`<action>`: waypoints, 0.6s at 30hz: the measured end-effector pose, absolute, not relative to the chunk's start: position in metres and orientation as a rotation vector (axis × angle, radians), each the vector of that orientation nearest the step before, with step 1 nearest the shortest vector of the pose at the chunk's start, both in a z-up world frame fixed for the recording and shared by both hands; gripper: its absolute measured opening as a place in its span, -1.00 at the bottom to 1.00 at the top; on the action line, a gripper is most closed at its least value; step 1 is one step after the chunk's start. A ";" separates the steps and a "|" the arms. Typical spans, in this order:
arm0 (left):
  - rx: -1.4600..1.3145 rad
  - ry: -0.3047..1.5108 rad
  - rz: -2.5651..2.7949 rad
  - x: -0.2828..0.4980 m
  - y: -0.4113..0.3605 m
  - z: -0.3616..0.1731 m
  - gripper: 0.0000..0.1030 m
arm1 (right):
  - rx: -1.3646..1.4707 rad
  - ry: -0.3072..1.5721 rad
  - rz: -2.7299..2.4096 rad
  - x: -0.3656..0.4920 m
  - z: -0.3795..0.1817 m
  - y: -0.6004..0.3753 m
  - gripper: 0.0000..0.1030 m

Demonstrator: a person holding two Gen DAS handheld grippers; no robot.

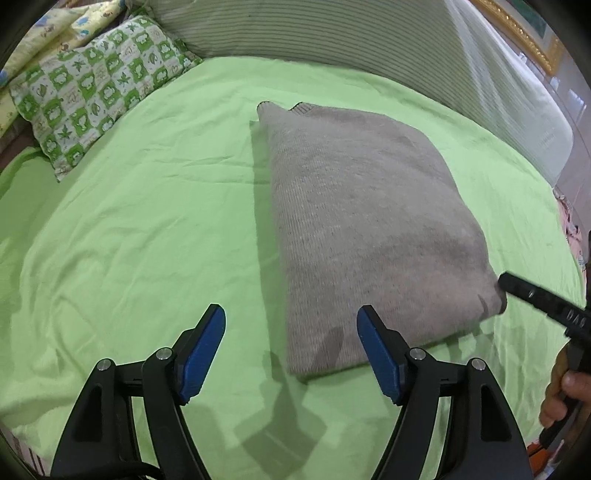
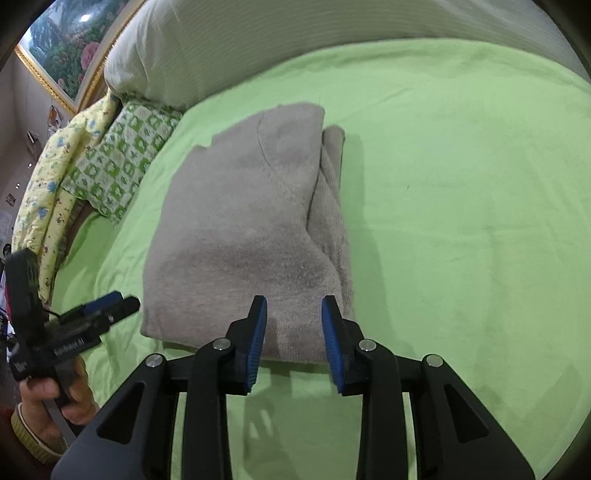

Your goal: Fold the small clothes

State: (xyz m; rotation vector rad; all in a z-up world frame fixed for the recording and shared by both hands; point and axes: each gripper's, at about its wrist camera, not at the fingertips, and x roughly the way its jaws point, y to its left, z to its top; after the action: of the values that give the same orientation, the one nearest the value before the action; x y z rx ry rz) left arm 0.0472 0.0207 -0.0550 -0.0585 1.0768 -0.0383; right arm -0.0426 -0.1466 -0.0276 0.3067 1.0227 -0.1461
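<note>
A grey knit garment (image 1: 369, 229) lies folded into a thick rectangle on the green bedsheet (image 1: 129, 240). My left gripper (image 1: 291, 314) is open and empty, just above the sheet at the garment's near left corner. In the right wrist view the garment (image 2: 243, 236) shows a folded sleeve along its right side. My right gripper (image 2: 294, 306) is open and empty, hovering at the garment's near edge. The right gripper's finger also shows at the garment's right corner in the left wrist view (image 1: 535, 299), and the left gripper shows at the left in the right wrist view (image 2: 110, 306).
A green patterned pillow (image 1: 96, 92) and a yellow printed quilt (image 2: 55, 184) lie at the head of the bed. A striped white bolster (image 1: 332, 33) runs along the far edge. A framed picture (image 2: 62, 48) hangs behind.
</note>
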 end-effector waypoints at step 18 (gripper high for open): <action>-0.055 0.807 -0.033 -0.033 0.004 -0.010 0.62 | 0.125 0.879 -0.097 -0.094 0.004 -0.107 0.44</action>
State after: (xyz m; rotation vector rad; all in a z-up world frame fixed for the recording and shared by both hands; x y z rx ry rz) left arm -0.0326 0.0037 -0.0103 -0.0552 0.8068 -0.0330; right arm -0.0945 -0.1074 0.0037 0.1249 0.8790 -0.0971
